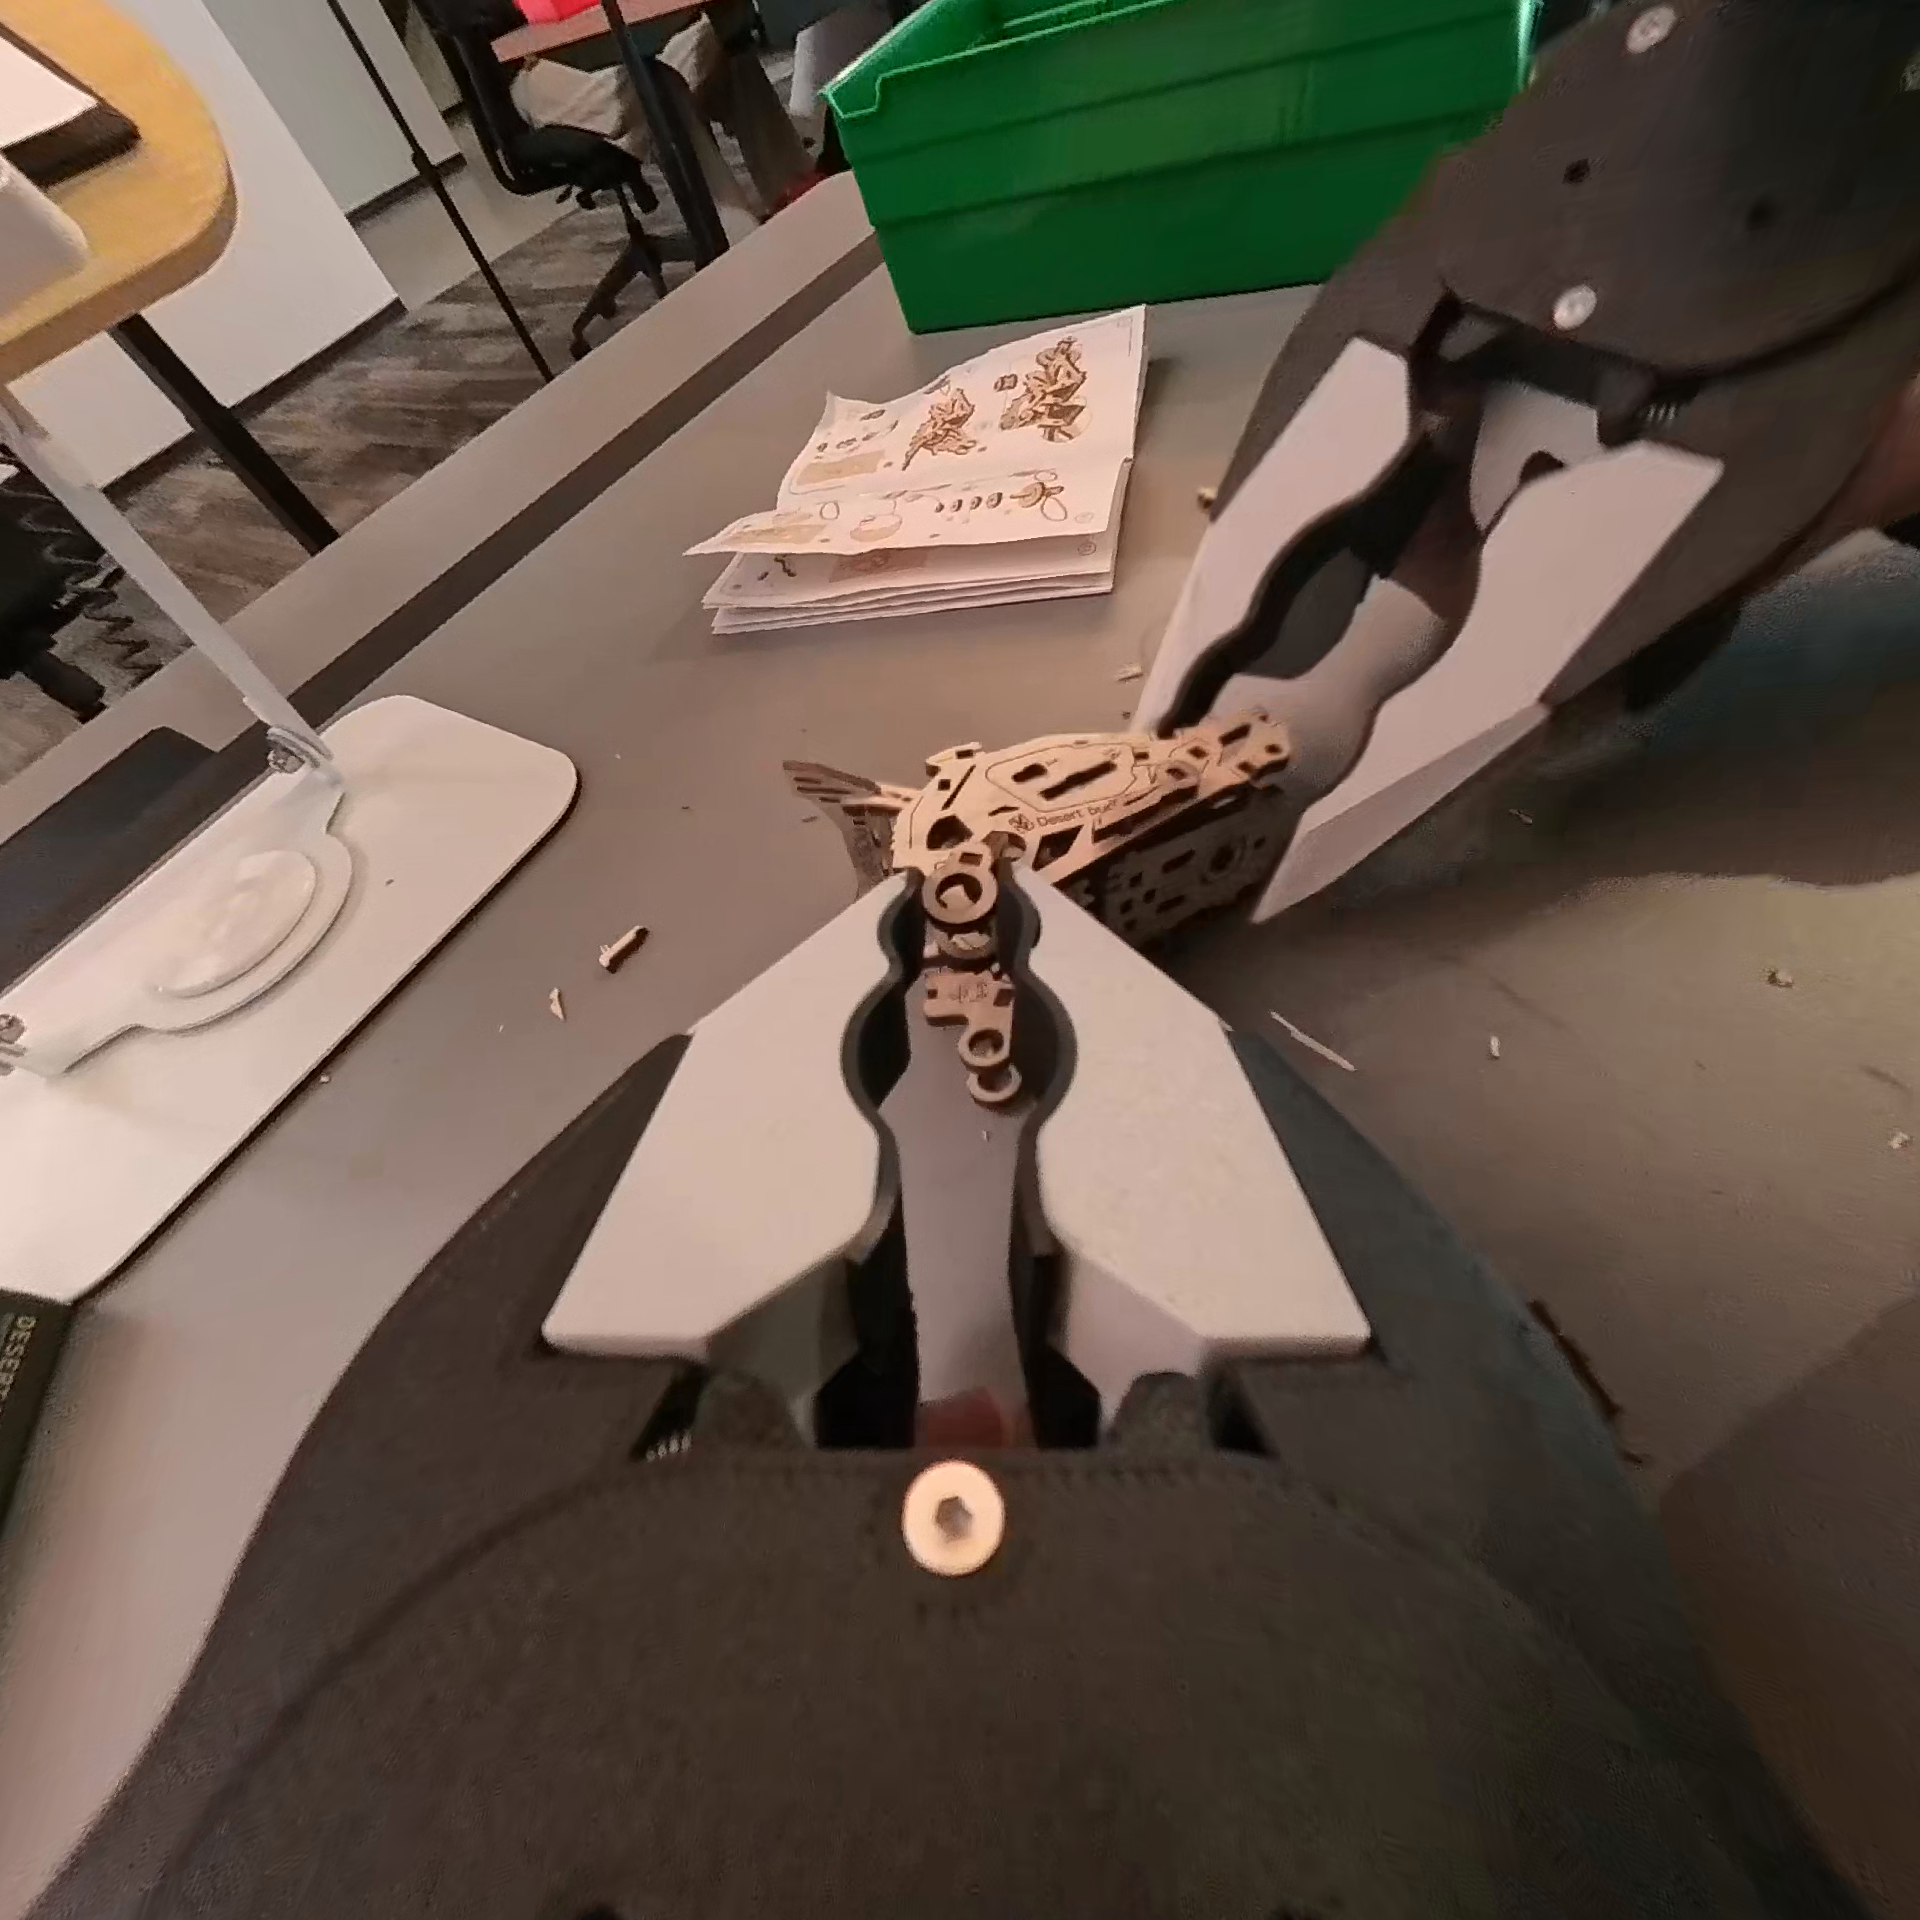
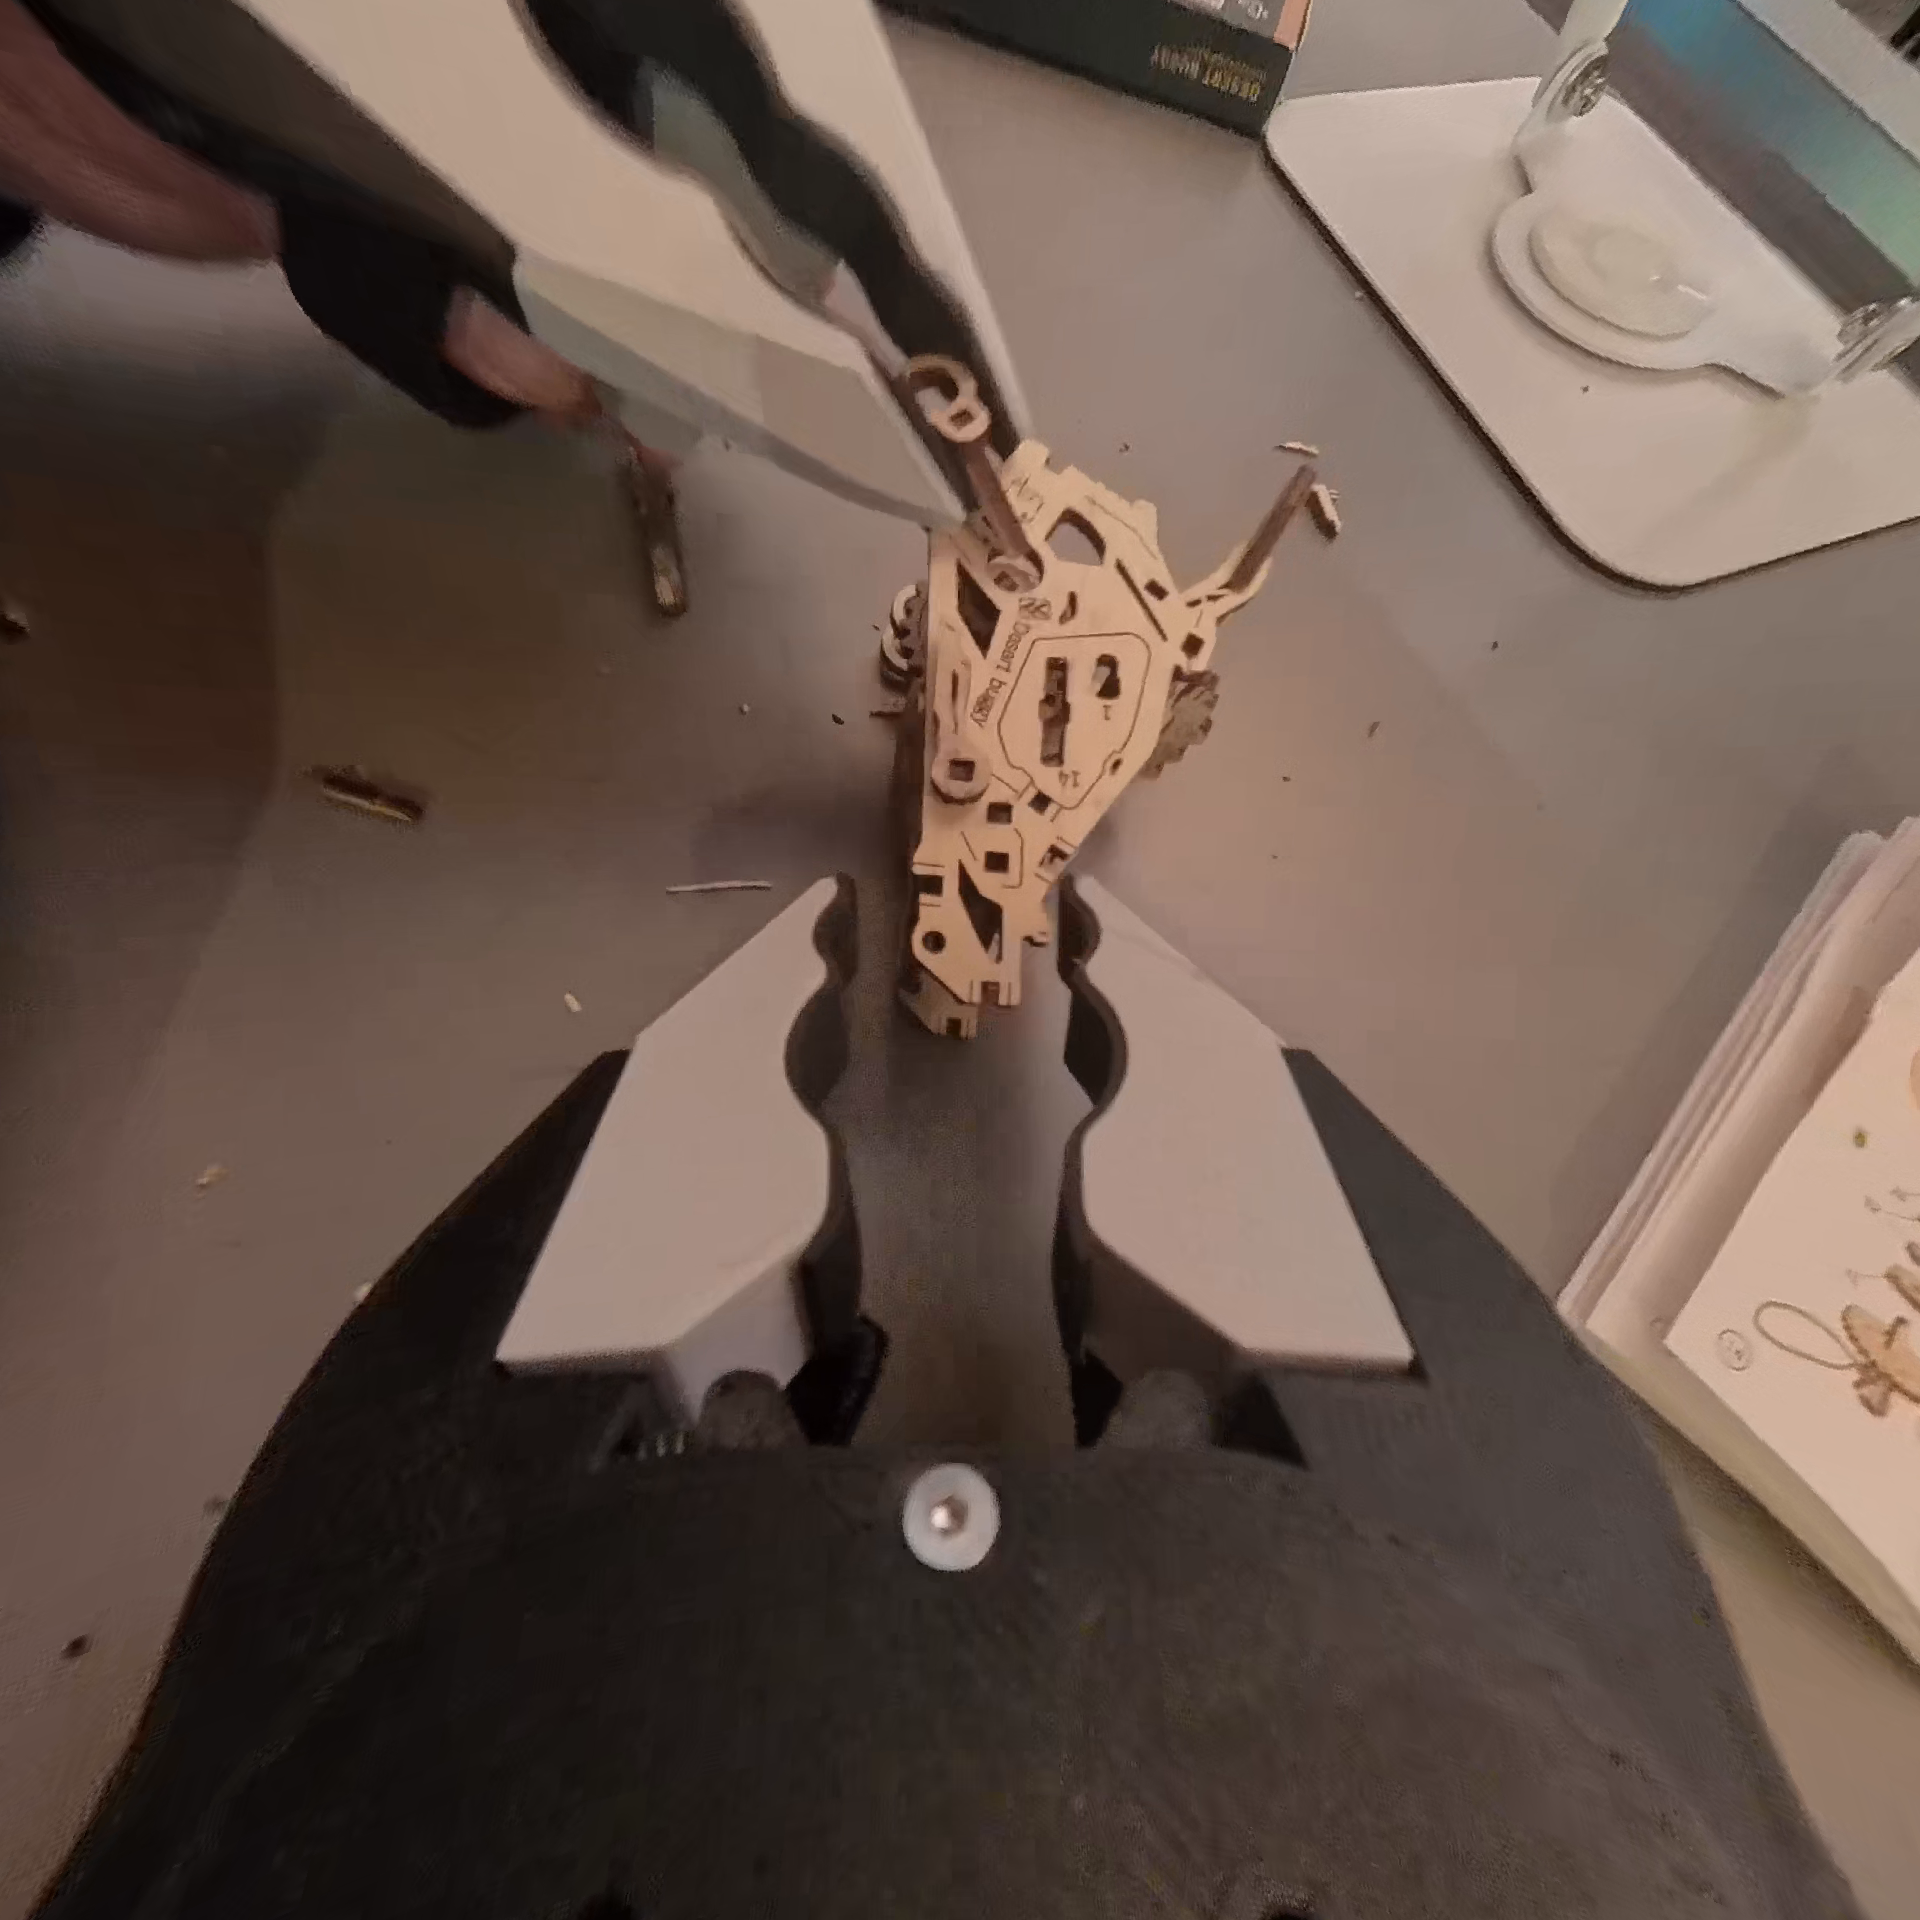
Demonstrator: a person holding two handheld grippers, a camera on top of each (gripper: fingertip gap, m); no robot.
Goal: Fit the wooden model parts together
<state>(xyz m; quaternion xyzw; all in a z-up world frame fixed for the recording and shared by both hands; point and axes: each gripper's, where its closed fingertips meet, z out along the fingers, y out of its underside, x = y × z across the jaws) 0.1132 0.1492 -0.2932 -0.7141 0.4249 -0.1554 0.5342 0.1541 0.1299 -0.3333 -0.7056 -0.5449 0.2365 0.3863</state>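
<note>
the left gripper (image 1: pixel 961 883) pinches a small wooden link piece (image 1: pixel 971 971) between its tips, its ring end touching the wooden model body (image 1: pixel 1091 821) just ahead. the right gripper (image 2: pixel 951 914) stands spread, the model body's near end between fingers (image 2: pixel 1127 977) not pressing it.

Dim warm light, blurred, warped edges

A grey worktop (image 1: pixel 540 727) carries the wooden model (image 1: pixel 1091 821), an instruction booklet (image 1: pixel 935 499), a green bin (image 1: pixel 1143 177), a white stand base (image 1: pixel 312 883), a dark box (image 2: pixel 1174 52) and scattered wood splinters (image 1: pixel 621 945).
</note>
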